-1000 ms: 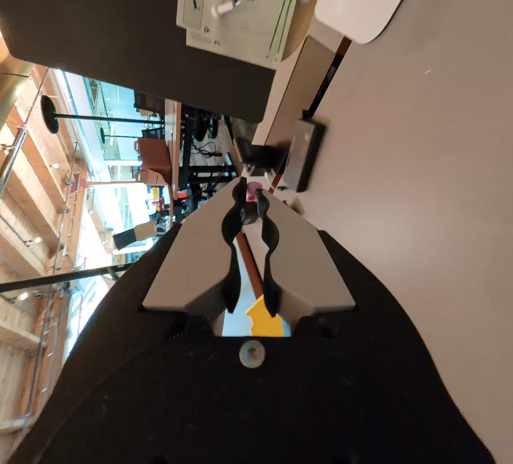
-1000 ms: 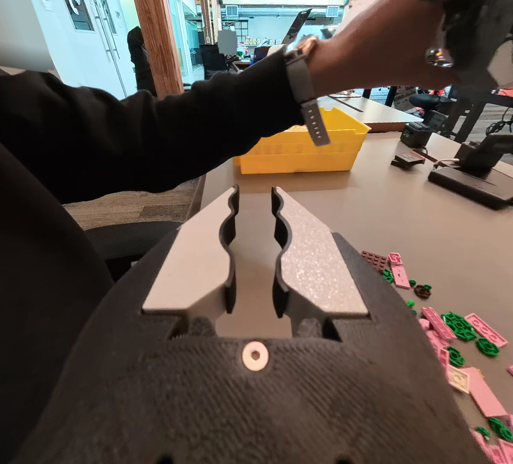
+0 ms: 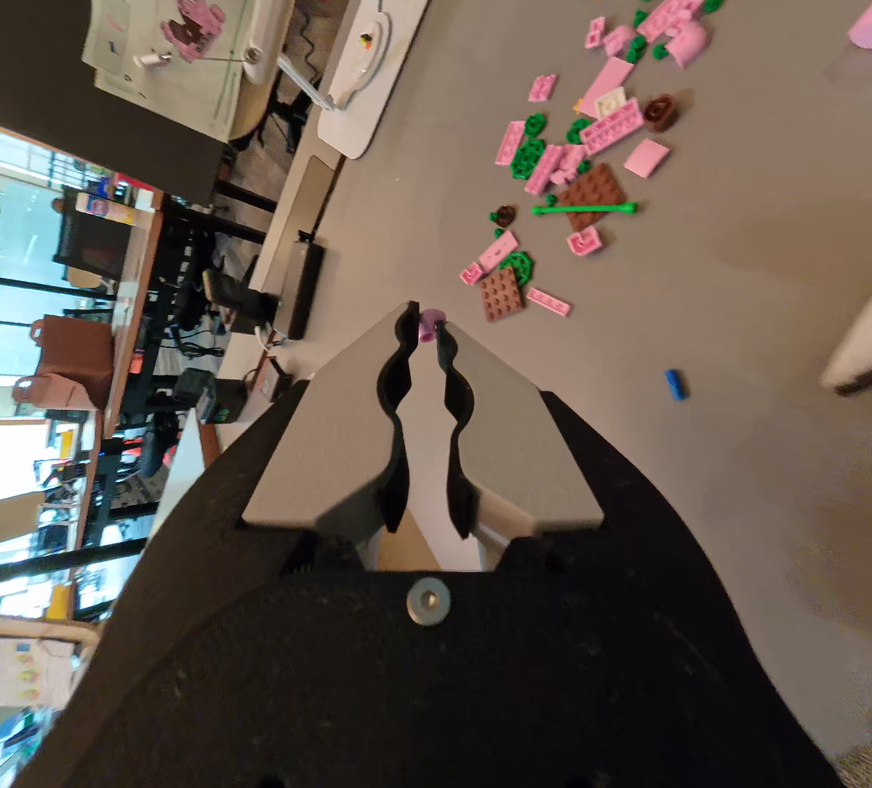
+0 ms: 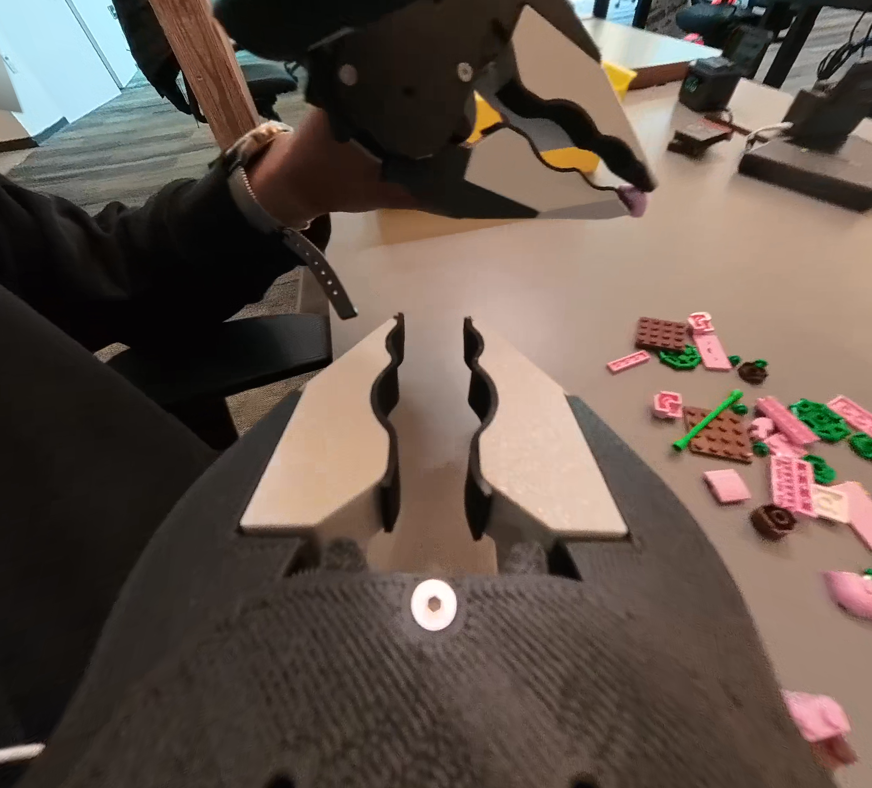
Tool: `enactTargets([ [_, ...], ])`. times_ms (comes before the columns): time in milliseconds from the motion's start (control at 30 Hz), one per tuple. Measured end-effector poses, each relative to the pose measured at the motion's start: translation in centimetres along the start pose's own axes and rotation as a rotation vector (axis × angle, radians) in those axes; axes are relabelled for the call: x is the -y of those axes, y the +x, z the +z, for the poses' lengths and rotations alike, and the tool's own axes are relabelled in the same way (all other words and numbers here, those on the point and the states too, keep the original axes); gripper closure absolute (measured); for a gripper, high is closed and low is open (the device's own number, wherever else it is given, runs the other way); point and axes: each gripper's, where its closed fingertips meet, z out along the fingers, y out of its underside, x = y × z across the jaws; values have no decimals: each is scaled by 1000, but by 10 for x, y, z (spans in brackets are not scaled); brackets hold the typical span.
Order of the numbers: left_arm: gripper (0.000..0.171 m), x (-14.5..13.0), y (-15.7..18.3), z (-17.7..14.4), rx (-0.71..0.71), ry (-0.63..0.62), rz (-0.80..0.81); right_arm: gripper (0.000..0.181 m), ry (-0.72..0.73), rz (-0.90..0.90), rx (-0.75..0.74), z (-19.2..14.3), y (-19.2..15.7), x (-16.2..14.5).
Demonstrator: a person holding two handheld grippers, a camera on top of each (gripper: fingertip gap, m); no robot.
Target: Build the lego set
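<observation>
My left gripper (image 3: 428,325) is shut on a small pink round piece (image 3: 430,324) at its fingertips, held in the air above the grey table (image 3: 613,388). It also shows in the right wrist view (image 4: 634,194), rolled sideways, with the pink piece (image 4: 635,202) at its tip. My right gripper (image 4: 433,329) is open and empty, low over the table's near edge. Loose pink, green and brown Lego pieces (image 3: 585,152) lie scattered on the table, also to the right in the right wrist view (image 4: 755,435). A green rod (image 3: 582,209) lies across a brown plate (image 3: 592,196).
An instruction sheet (image 3: 179,24) hangs on a white stand (image 3: 377,43) at the table's far side. A yellow bin (image 4: 571,156) sits behind the left gripper. Black boxes and cables (image 4: 811,152) stand at the far edge. A small blue piece (image 3: 674,384) lies alone. A person's sleeve (image 4: 118,246) crosses left. Some 12 centimeters of space lies between my two pairs of fingers. The green rod (image 3: 582,209) lies around 15 centimeters away from my left fingertips. My right wrist view (image 4: 706,422) looks at it from another angle. The brown plate (image 3: 592,196) is about 15 centimeters from my left fingertips. Seen from the right wrist view (image 4: 715,434) as well.
The left gripper has swung toward the pile with the pink piece still in it; the pieces now show in its view. The right gripper has shifted so the left gripper fills its upper view.
</observation>
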Motion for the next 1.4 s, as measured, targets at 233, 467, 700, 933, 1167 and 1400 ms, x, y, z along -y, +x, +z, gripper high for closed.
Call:
enactTargets([
  [233,166,-1,37,-56,-335,289,-378,146,-151,-72,-113,14,6,-22],
  [467,166,-26,39,-75,-816,484,-870,153,-337,-30,-145,26,28,-51],
  [700,165,-33,62,-43,-847,433,-880,150,-460,-27,-181,49,45,-78],
  [933,166,-37,60,-32,-845,466,-927,163,-494,-58,-200,64,51,-89],
  [1167,165,-36,61,-34,-844,478,-911,158,-518,-73,-274,56,62,-91],
  [1400,165,-36,61,-38,-840,487,-904,155,-545,-56,-297,52,59,-94],
])
